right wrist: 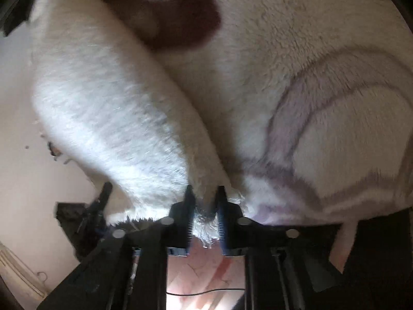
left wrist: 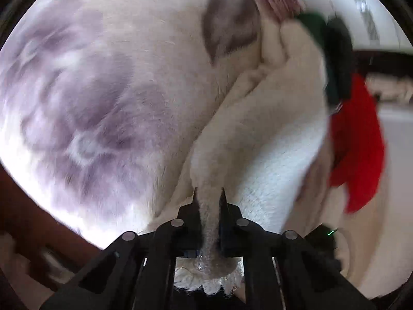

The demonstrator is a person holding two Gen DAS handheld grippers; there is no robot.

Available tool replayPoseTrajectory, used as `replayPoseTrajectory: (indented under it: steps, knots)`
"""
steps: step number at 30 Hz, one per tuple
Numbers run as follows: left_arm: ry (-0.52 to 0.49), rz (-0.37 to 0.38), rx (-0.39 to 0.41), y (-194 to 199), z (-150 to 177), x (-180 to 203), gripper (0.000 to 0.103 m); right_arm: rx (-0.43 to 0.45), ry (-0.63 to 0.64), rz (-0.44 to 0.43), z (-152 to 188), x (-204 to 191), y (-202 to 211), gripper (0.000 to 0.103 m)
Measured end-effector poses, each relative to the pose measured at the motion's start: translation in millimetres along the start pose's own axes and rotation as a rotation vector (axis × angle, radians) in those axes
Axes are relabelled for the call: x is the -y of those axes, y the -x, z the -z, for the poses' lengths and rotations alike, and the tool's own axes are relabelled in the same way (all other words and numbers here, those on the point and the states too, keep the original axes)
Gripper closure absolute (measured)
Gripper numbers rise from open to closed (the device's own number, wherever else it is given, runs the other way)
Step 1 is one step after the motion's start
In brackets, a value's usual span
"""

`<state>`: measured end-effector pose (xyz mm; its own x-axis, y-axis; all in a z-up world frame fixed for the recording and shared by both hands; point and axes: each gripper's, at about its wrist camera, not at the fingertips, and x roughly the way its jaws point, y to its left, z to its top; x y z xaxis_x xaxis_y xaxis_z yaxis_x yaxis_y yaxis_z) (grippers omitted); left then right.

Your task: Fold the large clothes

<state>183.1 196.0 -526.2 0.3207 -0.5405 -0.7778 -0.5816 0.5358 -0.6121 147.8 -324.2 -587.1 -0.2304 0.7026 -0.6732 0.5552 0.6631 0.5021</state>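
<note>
A large fluffy cream garment (left wrist: 258, 129) with purple-grey patches fills the left wrist view. My left gripper (left wrist: 208, 193) is shut on a bunched fold of its edge, which runs back between the black fingers (left wrist: 224, 201). In the right wrist view the same fleece garment (right wrist: 116, 118) shows white pile, a dark brown patch (right wrist: 180, 25) and lilac outline markings (right wrist: 296, 118). My right gripper (right wrist: 204, 192) is shut on its frayed edge, with tufts hanging between the fingers. The cloth hangs lifted from both grips.
A red piece of cloth (left wrist: 358, 142) and a dark green one (left wrist: 333, 51) lie at the right in the left wrist view. A pale floor (right wrist: 18, 155) shows at the left of the right wrist view, with a black object (right wrist: 85, 219) low down.
</note>
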Motion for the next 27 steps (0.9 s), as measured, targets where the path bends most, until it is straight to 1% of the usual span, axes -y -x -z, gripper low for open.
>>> replayPoseTrajectory:
  steps: [1,2,3,4,5,6,8,9,10,11,12,13,15,16,17,19,20,21,22,23,24,25,26,27]
  knots:
    - [0.013,-0.006,0.0,2.5,2.0,-5.7,0.096,-0.006,0.026,0.013,3.1,-4.5,0.5,0.089]
    - [-0.001,-0.052,-0.024,0.2,6.1,-14.4,0.096,-0.018,0.043,0.053,4.2,-1.0,1.0,0.089]
    - [-0.008,-0.071,-0.049,-4.0,7.2,-19.0,0.095,-0.041,0.06,0.102,0.0,-0.8,-4.3,0.089]
    - [0.004,-0.098,-0.068,-10.7,9.7,-27.2,0.095,-0.072,0.068,0.131,-7.0,0.1,-9.1,0.089]
    - [0.015,-0.095,-0.07,-9.5,9.9,-29.7,0.095,-0.127,0.052,0.16,-15.8,-2.8,-18.7,0.087]
    - [0.018,-0.093,-0.067,-11.6,6.5,-29.6,0.095,-0.15,0.032,0.174,-24.0,-6.6,-16.7,0.08]
    - [0.009,-0.104,-0.052,-12.4,-0.3,-25.6,0.095,-0.153,0.061,0.174,-36.8,-25.5,-3.9,0.077]
    - [0.012,-0.102,-0.047,-10.1,-0.1,-28.2,0.095,-0.127,0.109,0.173,-51.6,-31.3,16.5,0.068]
    - [0.022,-0.099,-0.041,-10.6,-1.6,-29.8,0.094,-0.09,0.162,0.177,-58.0,-48.2,31.8,0.061]
    - [0.031,-0.091,-0.042,-10.1,1.0,-31.9,0.094,-0.059,0.196,0.177,-56.8,-53.6,42.4,0.048]
    - [0.044,-0.083,-0.039,-8.9,3.0,-33.6,0.093,-0.024,0.226,0.171,-62.4,-64.3,53.9,0.038]
    - [0.044,-0.086,-0.038,-6.6,4.0,-32.8,0.09,-0.002,0.242,0.16,-68.9,-71.2,62.2,0.036]
    - [0.039,-0.087,-0.046,-2.8,5.1,-30.9,0.09,0.006,0.239,0.151,-77.8,-76.4,63.5,0.034]
    - [0.041,-0.072,-0.046,0.8,8.4,-31.5,0.089,0.003,0.227,0.144,-85.0,-66.6,70.4,0.034]
    - [0.041,-0.059,-0.047,7.6,8.4,-28.9,0.086,-0.006,0.213,0.139,-82.0,-54.2,66.8,0.034]
    - [0.034,-0.054,-0.054,6.2,11.1,-28.1,0.078,-0.057,0.167,0.134,-71.8,-37.0,37.9,0.034]
    - [0.036,-0.045,-0.049,8.9,9.9,-27.1,0.076,-0.079,0.149,0.135,-73.7,-25.7,36.8,0.034]
    - [0.042,-0.029,-0.05,5.4,9.0,-27.3,0.076,-0.113,0.118,0.131,-67.9,-14.6,25.8,0.034]
    - [0.036,-0.033,-0.062,2.6,9.2,-27.9,0.076,-0.136,0.091,0.123,-61.2,-5.8,13.6,0.034]
    - [0.023,-0.061,-0.061,-0.2,9.5,-26.6,0.077,-0.155,0.068,0.085,-49.5,3.9,-0.9,0.04]
    - [0.005,-0.088,-0.048,-5.0,13.0,-22.5,0.078,-0.153,0.059,0.072,-40.8,8.9,-6.4,0.083]
    - [-0.007,-0.114,-0.04,-11.1,14.8,-16.3,0.09,-0.126,0.05,0.078,-31.9,12.8,-9.2,0.089]
    - [-0.015,-0.126,-0.035,-15.6,15.6,-10.5,0.092,-0.098,0.045,0.075,-23.6,21.9,-4.2,0.089]
    - [-0.018,-0.132,-0.021,-14.9,16.4,-9.5,0.094,-0.079,0.032,0.072,-19.5,23.4,0.2,0.092]
